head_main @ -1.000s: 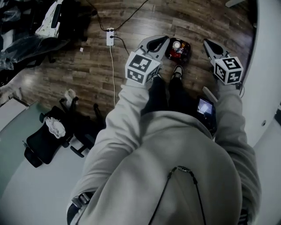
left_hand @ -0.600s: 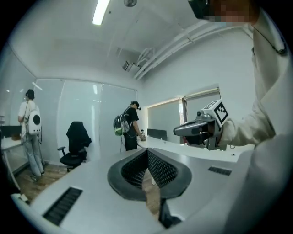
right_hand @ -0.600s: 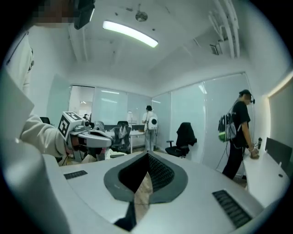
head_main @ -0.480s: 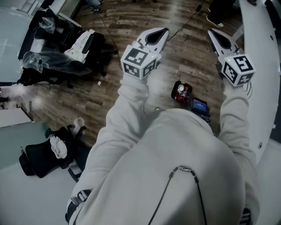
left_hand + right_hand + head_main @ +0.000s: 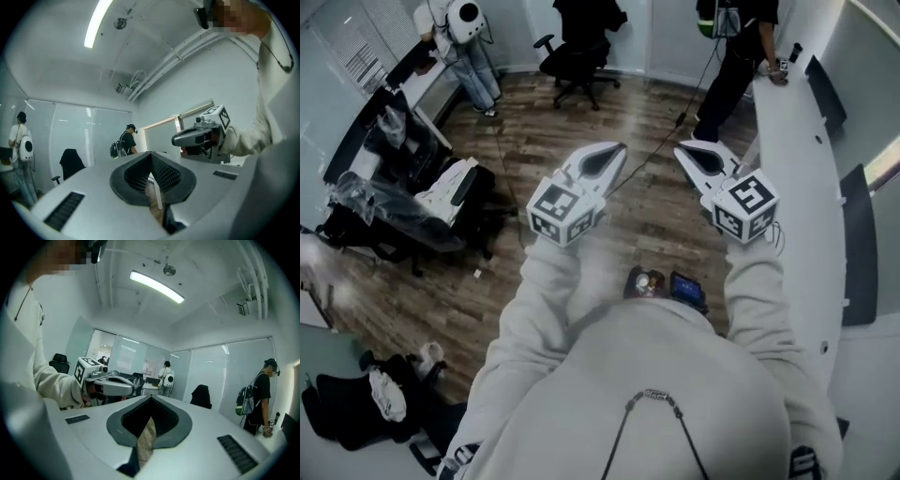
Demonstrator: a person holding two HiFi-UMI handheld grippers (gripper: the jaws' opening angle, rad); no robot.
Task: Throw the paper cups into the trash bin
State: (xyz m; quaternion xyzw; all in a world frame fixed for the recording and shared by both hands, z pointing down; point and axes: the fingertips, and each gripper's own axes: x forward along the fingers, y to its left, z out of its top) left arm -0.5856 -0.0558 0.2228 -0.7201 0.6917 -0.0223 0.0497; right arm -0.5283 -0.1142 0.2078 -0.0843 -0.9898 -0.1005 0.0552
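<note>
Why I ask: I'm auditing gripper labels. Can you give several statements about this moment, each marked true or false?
1. The left gripper holds a paper cup. False: its jaws are shut with nothing between them.
2. The right gripper is shut and empty. True.
3. Both grippers are held up side by side above a wood floor. True.
4. Nobody else is in the room. False: another person stands by the white counter.
5. A black chair stands at the far end. True.
</note>
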